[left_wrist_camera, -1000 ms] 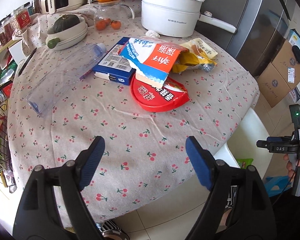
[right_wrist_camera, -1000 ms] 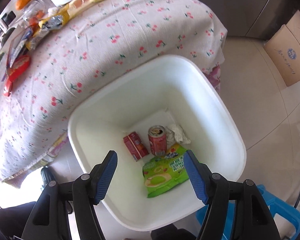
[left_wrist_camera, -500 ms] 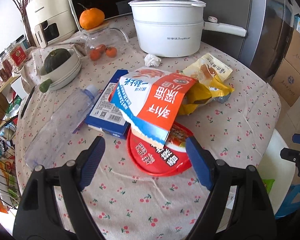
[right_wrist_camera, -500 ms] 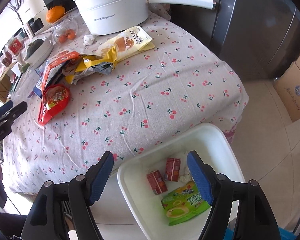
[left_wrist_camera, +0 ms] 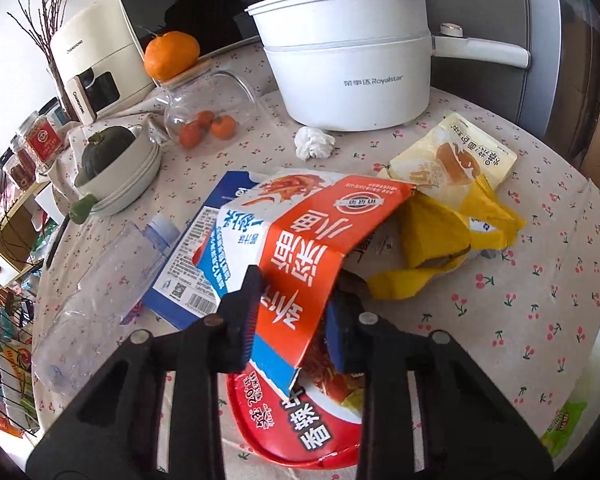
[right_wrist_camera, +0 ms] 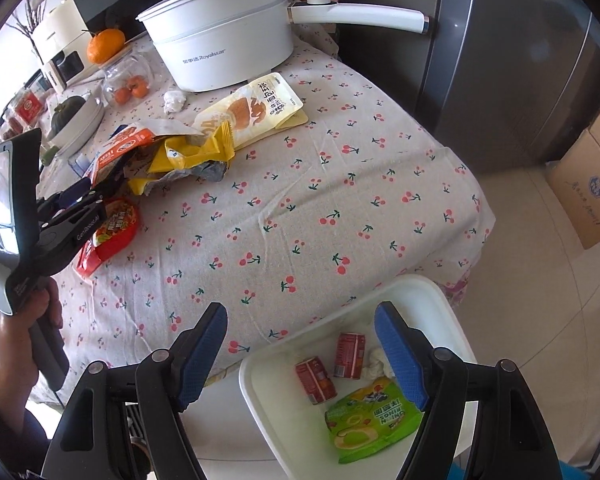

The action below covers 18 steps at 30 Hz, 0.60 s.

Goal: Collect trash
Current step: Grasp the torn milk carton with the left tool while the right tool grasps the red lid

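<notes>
My left gripper (left_wrist_camera: 294, 316) is shut on a torn orange, white and blue snack bag (left_wrist_camera: 300, 236), with one pad on each side of its lower edge. The bag lies over a red noodle-bowl lid (left_wrist_camera: 300, 420). A yellow wrapper (left_wrist_camera: 440, 240), a pale yellow bread packet (left_wrist_camera: 456, 156), a crumpled tissue (left_wrist_camera: 314, 142), a blue box (left_wrist_camera: 196, 264) and a clear plastic bottle (left_wrist_camera: 100, 280) lie around it. My right gripper (right_wrist_camera: 300, 356) is open and empty above the table edge and the white bin (right_wrist_camera: 420, 292), which holds two red cans (right_wrist_camera: 316, 380) and a green packet (right_wrist_camera: 374, 424).
A white pot (left_wrist_camera: 348, 60) with a long handle, a glass jar (left_wrist_camera: 204, 116) topped with an orange, stacked bowls (left_wrist_camera: 120, 176) and an appliance (left_wrist_camera: 96, 64) stand at the table's back. A grey fridge (right_wrist_camera: 500, 80) and cardboard box (right_wrist_camera: 588, 196) are on the right.
My left gripper moved forward over the table and closed on the orange snack bag. My right gripper rose away from the bin and stayed open.
</notes>
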Available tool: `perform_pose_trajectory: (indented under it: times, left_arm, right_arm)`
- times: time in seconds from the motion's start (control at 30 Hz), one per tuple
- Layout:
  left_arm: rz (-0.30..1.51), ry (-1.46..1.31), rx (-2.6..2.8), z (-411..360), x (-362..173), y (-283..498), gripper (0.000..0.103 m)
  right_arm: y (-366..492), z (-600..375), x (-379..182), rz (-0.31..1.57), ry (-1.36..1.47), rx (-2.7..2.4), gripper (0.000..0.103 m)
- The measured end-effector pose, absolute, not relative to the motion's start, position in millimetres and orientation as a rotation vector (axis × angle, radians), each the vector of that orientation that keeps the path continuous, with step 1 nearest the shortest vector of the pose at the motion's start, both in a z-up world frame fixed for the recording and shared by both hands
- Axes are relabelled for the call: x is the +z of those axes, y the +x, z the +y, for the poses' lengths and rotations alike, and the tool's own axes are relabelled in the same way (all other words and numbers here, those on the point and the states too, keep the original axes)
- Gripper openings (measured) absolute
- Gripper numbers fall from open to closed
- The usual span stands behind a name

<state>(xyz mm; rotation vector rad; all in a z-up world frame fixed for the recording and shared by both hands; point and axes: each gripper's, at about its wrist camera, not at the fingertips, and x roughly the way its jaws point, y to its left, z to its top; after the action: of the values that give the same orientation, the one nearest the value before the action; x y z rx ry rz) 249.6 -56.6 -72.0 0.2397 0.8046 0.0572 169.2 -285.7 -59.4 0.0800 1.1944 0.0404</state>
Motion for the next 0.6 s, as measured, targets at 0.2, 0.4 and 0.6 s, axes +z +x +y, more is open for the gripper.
perform_pose_trajectory:
  times: [0.2, 0.4, 0.6]
  left_arm:
    - [0.712, 0.173, 0.064, -29, -34, 229, 0.003]
    - [0.739, -0.034, 0.025, 16, -8, 202, 0.002]
    - [0.810, -0.157, -0.013, 52, -7, 171, 0.002]
  right_arm:
    - [170, -280, -61, 1.194, 0.079, 0.033, 0.078]
    - [174, -262, -61, 1.189, 0.101, 0.059, 0.078]
    - [181, -232, -62, 1.181, 0.162, 0.112, 0.078]
